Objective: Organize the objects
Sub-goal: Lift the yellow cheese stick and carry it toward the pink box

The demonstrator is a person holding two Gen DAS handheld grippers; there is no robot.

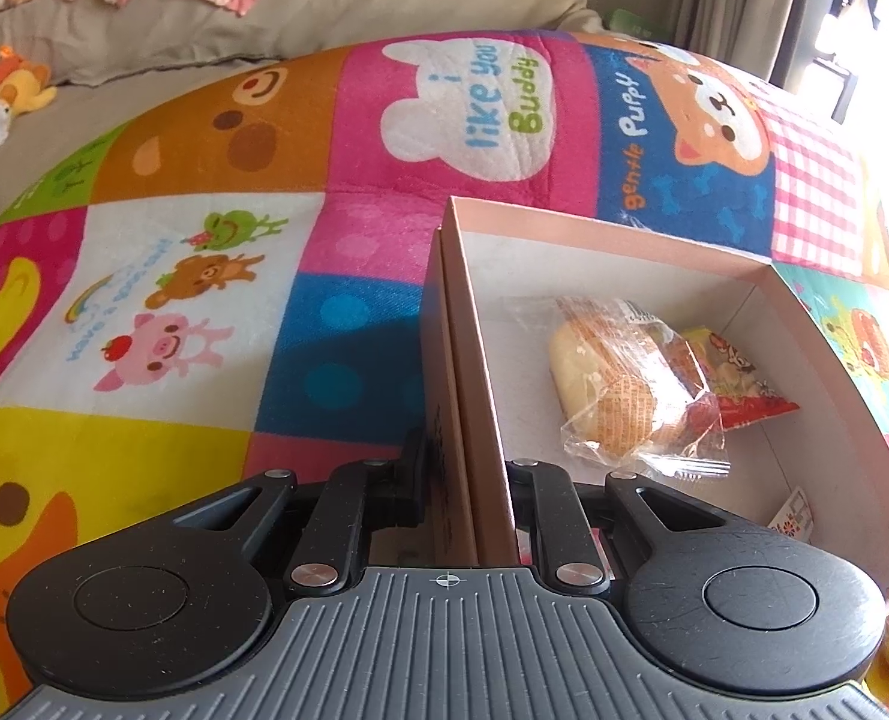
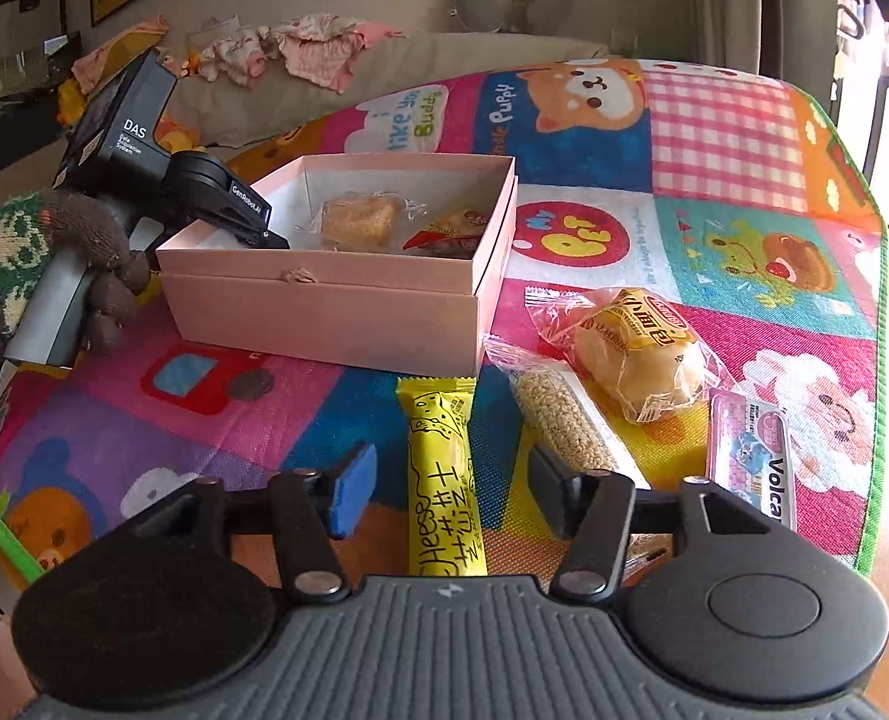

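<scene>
Jaws of the right gripper (image 2: 450, 495) stand spread, nothing pinched, straddling the yellow cheese snack bar in its printed wrapper (image 2: 443, 480), which lies lengthwise on the colourful cartoon-patchwork play mat (image 2: 738, 138) just in front of the box. Left gripper (image 1: 468, 480), held by a hand in a brown patterned knit glove (image 2: 54, 276), has its jaws pinching the near side wall of the open pink cardboard box (image 2: 336, 294), steadying it. Box already holds a clear-wrapped bread roll (image 1: 618, 384) and a red-and-yellow snack packet (image 1: 738, 378). Outside it, to the right of the cheese bar: a clear-wrapped sesame-crusted bar (image 2: 558, 420), a second bread bun in a clear wrapper with a yellow label (image 2: 642, 354), and a pink-and-white flat "Volca" packet (image 2: 750, 456). Step in hand, as I judge it: pick up the cheese bar and carry it to the box. To do it well, lower until both pads flank the bar's long edges around its middle, staying clear of the sesame bar close by on the right; the wrapper looks slick, so close firmly. Lift clear of the box's front wall before crossing it, and release over the bare floor of the box beside the roll. Left grip should hold so the box does not slide on the soft mat.
</scene>
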